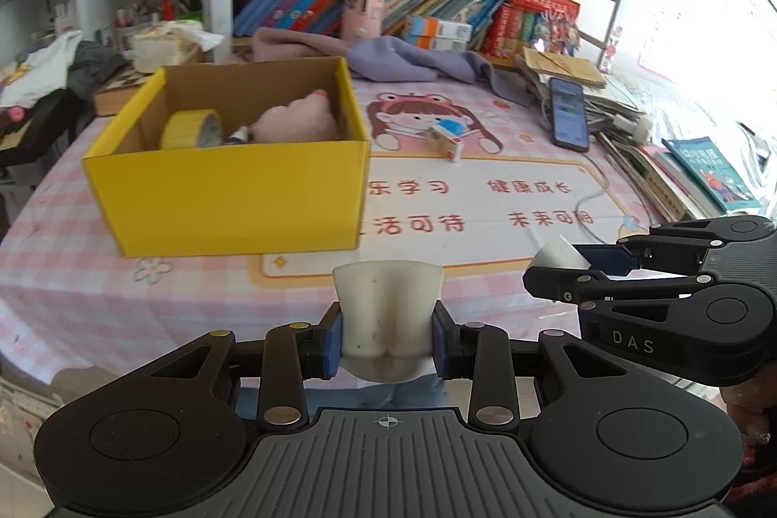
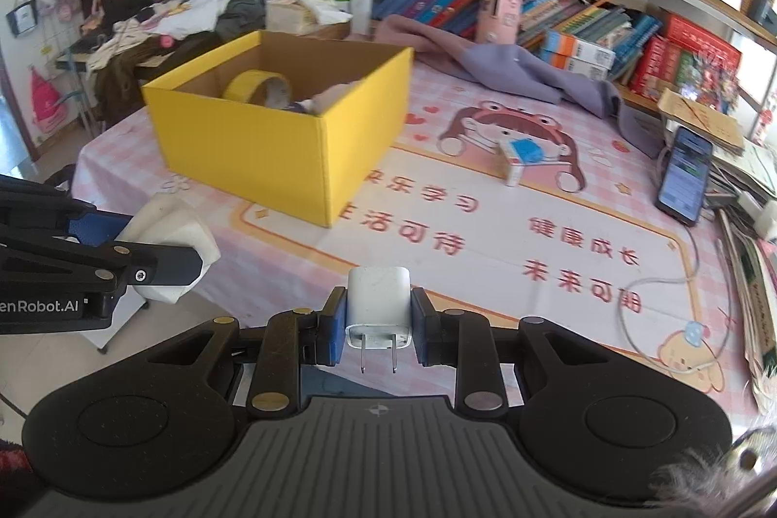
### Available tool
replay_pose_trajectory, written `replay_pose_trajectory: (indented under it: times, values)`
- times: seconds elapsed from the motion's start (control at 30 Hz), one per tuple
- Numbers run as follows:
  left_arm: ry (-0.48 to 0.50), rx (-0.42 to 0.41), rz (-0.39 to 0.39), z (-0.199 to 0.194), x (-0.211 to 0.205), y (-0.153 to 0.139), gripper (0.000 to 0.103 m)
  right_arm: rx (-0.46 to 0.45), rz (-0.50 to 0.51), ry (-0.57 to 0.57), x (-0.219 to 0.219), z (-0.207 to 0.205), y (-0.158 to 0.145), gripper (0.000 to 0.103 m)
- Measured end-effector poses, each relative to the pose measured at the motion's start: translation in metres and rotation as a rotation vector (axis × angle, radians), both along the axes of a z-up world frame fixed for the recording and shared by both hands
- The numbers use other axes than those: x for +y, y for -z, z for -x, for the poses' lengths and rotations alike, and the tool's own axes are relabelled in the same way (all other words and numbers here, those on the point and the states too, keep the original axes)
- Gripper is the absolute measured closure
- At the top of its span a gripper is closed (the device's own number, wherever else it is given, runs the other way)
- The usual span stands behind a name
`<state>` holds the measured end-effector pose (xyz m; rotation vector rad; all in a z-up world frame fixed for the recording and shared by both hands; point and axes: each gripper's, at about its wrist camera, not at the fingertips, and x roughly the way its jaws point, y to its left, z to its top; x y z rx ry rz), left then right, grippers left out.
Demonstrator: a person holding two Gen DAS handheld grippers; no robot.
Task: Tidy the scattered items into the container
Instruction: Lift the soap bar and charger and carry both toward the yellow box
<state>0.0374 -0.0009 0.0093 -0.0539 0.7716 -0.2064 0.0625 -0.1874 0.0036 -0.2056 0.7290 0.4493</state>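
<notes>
Left wrist view: left gripper (image 1: 387, 336) nearest, its blue pads clamped on a cream-white rubbery lump (image 1: 388, 314), held above the near edge of the table (image 1: 73, 294). Right gripper (image 1: 558, 270) enters from the right, side-on, a white corner of its load showing between the fingers. Yellow box (image 1: 233, 197) stands on the pink checked cloth, ahead and left, well apart from both grippers. Inside it: yellow tape roll (image 1: 190, 129) at the left, pink plush toy (image 1: 298, 120) at the right, something small and dark between them, too small to tell. Small carton (image 1: 449, 139) lies loose on the cartoon print, right of the box. Phone (image 1: 569, 112) further right, beside stacked books.

Right wrist view: right gripper (image 2: 378, 324) nearest, jaws closed tight on a white charger plug (image 2: 379, 304), prongs pointing back at the camera. Left gripper (image 2: 179, 256) at the left edge, the cream lump gripped. Box ahead and left, tape roll visible inside. Carton to the right of the box, apart from it. Purple cloth (image 2: 510, 66) heaped behind, against the bookshelf.
</notes>
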Motion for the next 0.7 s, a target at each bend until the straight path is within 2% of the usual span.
replay_pose_trajectory:
  times: [0.7]
  values:
    - [-0.137,0.008,-0.008,0.018,0.058,0.004,0.071,0.004,0.012,-0.182,0.068,0.008,0.004,0.078]
